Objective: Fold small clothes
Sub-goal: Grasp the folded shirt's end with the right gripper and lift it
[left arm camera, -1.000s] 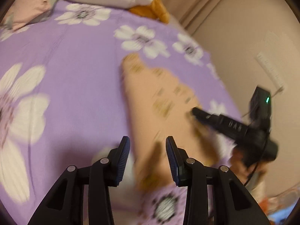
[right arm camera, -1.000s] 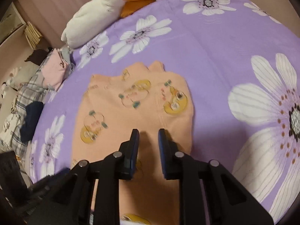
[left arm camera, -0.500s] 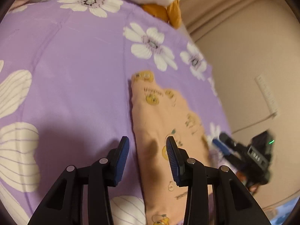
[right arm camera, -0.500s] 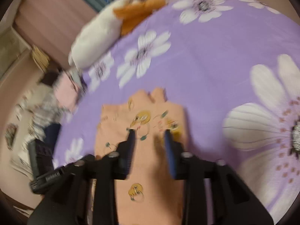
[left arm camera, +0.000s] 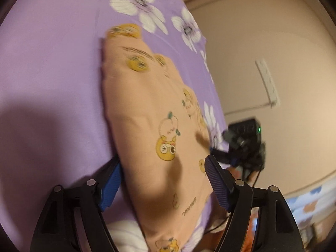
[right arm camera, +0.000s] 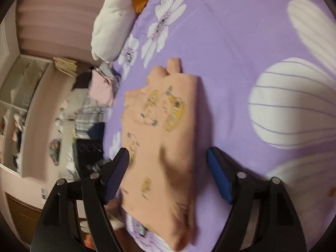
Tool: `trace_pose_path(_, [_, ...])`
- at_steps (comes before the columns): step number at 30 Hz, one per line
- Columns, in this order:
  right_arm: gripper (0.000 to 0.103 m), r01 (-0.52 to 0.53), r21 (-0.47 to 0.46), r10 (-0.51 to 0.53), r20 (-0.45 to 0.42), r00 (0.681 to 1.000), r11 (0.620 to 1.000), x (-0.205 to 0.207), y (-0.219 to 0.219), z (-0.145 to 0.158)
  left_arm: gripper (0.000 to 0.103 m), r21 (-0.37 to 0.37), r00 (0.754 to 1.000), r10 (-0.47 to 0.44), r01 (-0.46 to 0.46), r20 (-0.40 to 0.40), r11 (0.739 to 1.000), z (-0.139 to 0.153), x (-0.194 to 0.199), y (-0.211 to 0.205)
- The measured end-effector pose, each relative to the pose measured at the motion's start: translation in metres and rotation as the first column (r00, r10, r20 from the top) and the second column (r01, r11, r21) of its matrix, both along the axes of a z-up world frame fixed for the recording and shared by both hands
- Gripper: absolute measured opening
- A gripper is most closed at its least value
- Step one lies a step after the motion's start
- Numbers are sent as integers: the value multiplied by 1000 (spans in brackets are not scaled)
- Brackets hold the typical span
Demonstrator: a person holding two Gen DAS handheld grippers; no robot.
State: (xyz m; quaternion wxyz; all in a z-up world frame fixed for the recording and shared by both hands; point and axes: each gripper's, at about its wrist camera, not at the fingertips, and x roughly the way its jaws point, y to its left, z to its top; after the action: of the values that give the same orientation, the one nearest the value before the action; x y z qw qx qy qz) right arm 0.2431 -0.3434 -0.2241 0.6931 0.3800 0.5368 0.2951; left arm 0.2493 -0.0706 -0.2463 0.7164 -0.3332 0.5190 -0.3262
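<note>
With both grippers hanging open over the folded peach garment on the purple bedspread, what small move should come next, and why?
Probably lower both and close on the near edge. The left gripper and right gripper have just been opening, and each straddles the peach cartoon-print garment without pinching it. It lies long and narrow on the purple flowered bedspread, so another fold seems due.

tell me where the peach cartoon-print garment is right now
The peach garment lies flat on the purple flowered bedsheet, centred ahead of both open grippers, near the bed's edge.
</note>
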Motion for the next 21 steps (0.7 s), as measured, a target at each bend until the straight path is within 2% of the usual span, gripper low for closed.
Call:
trace_pose_path(2, [76,-24,26,25,-27,999,999,8,17,-4,75,14,999,-34,34,2,999,3,4,-14])
trace_pose_path(6, [70,-48,-76,49,6,999,996,9,38,1,73,-51,1000,-4,4,-8,999,-6,10,-12])
trace_pose_path(7, [62,-46,-94,47,8,999,995,10,39,1,68,-49,1000,0,0,-2,999,-7,9,-10])
trace_pose_path(8, [57,-39,-106,39,6,999,994,11,38,-2,57,-16,1000,22,-22,1,1000,-9,8,-9])
trace_pose_path(9, [41,-24,-123,24,-5,1000,992,11,34,-6,41,11,999,42,-42,-5,999,-12,5,-4])
trace_pose_path(10, [23,-13,-136,11,-15,1000,991,12,30,-11,38,43,998,64,-63,-9,997,-15,6,-5])
trace_pose_path(12, [18,4,-137,-5,-6,1000,991,12,29,-16,37,63,997,79,-79,3,995,-16,6,-8])
trace_pose_path(14, [19,20,-172,-15,32,999,985,10,33,-10,36,120,995,100,-101,17,988,-10,5,-17])
trace_pose_path(17, [21,45,-225,-29,74,997,973,8,40,4,32,167,990,137,-137,12,976,4,0,-23])
trace_pose_path(19, [19,64,-192,-39,130,991,979,4,41,19,31,221,988,145,-154,58,963,23,-5,-25])
trace_pose_path(21, [17,65,-137,-33,229,973,988,-3,42,47,30,266,982,142,-171,124,949,47,-11,-23])
